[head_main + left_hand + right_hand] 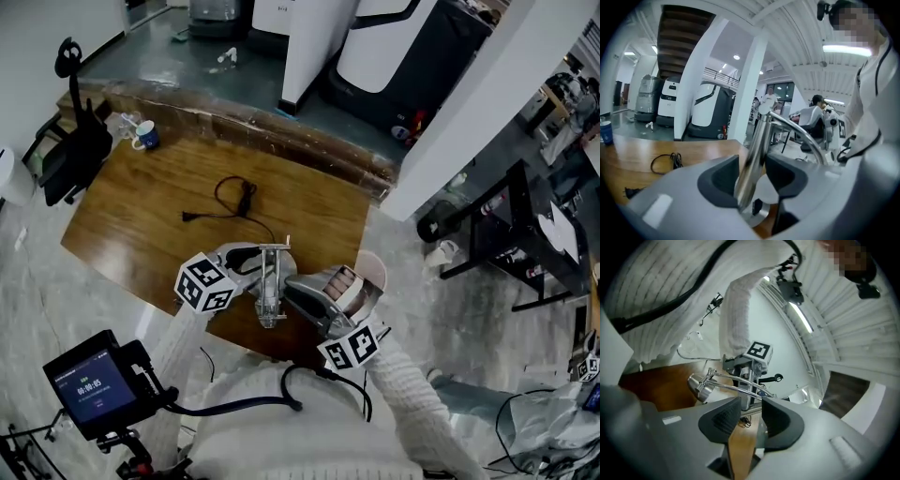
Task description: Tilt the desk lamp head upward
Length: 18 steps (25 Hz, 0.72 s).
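Left gripper (pixel 752 161): jaws closed against the chrome upright post (pixel 759 136) of the desk lamp (pixel 272 281). The post fills the narrow gap between the dark pads and leans slightly, and a round chrome part shows just below the jaws. Right gripper (pixel 751 401): jaws spread, with bare wood showing through the gap. The near end of the lamp's thin curved arm (pixel 736 381) reaches the jaw tips, but no clamp on it can be made out. Lamp head (pixel 699 386): a small chrome shade at the far end of that arm, seen from the right gripper view low on the left, close over the wood and apparently pointing downward. Behind the arm, the same view shows the left gripper's marker cube and body at the post. Location: the lamp stands near the front edge of the wooden desk (pixel 141 216), between the two grippers and directly before the person. Further out on the desk are a coiled black cable (pixel 239 199) near the middle and a blue-and-white cup (pixel 145 136) at the far left corner. A black chair (pixel 66 155) stands beside that corner. Status, as judged: the post is steadied and the right gripper is brought up to the lamp, but the tilt itself is not yet done. Remaining: take hold of the head or its arm with the right gripper and swing the head upward while the left gripper braces the post.
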{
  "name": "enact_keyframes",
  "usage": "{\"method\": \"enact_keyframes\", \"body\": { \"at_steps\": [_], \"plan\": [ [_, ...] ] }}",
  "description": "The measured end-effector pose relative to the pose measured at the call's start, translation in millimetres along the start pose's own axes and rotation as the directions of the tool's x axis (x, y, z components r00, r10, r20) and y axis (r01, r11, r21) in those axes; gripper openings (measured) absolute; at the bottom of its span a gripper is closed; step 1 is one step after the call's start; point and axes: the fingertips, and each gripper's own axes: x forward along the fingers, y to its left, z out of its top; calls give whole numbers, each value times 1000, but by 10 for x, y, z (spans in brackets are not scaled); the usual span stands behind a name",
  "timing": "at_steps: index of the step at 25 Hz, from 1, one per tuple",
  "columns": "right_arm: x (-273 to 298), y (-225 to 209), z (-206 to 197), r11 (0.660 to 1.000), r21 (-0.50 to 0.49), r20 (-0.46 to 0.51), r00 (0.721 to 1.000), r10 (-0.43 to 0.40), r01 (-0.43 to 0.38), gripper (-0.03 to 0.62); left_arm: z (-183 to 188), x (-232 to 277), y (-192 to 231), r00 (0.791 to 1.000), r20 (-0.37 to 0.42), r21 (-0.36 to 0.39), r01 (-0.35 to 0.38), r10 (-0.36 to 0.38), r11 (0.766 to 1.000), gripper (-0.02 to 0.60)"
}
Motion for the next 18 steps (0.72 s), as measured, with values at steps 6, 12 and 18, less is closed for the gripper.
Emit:
{"method": "enact_keyframes", "body": {
  "at_steps": [6, 12, 18],
  "plan": [
    [154, 8, 42, 956, -293, 44, 999, -14, 26, 161, -7, 103, 19, 995, -18, -8, 97, -98, 995, 167],
    [202, 13, 299, 919, -393, 148, 989, 20, 40, 183, -16, 90, -79, 976, -57, -3, 208, -208, 978, 176],
    [284, 100, 375, 884, -463, 179, 983, 30, 57, 181, -7, 85, -152, 965, -51, -30, 255, -256, 966, 183]
  ]
}}
